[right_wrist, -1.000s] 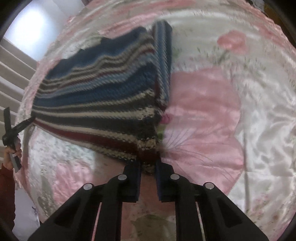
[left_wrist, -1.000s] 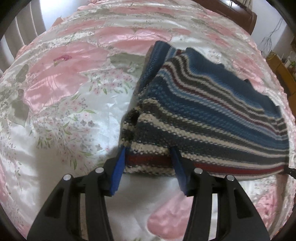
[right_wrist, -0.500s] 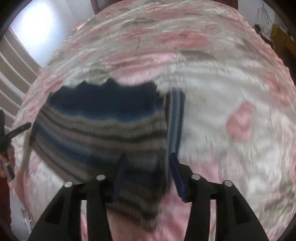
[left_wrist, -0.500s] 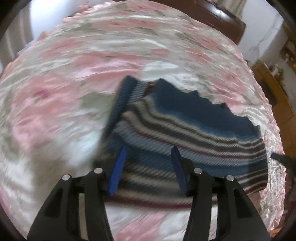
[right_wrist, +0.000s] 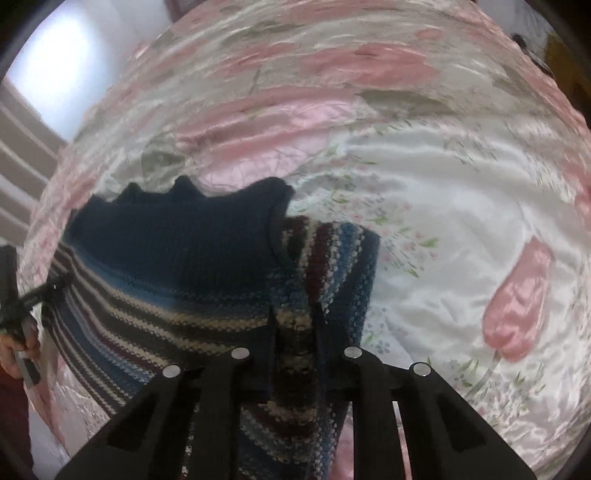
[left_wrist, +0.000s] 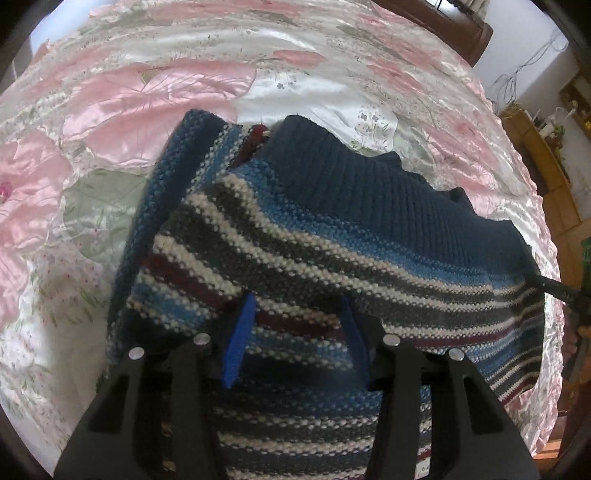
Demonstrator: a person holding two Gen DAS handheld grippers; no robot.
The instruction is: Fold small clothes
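One striped knit sweater point(left_wrist: 332, 258) lies on one floral satin bedspread point(left_wrist: 147, 110), filling the left wrist view from 6 toward 3 o'clock. Two grippers show: the left gripper point(left_wrist: 295, 321) with two blue fingers, the right gripper point(right_wrist: 295, 332) with two dark ones. One hand point(right_wrist: 22, 347) shows at 9 o'clock in the right wrist view. One wooden headboard point(left_wrist: 461, 29) sits at 1 o'clock.

Both wrist cameras look down closely, from opposite ends, sharing the sweater point(left_wrist: 332, 236).
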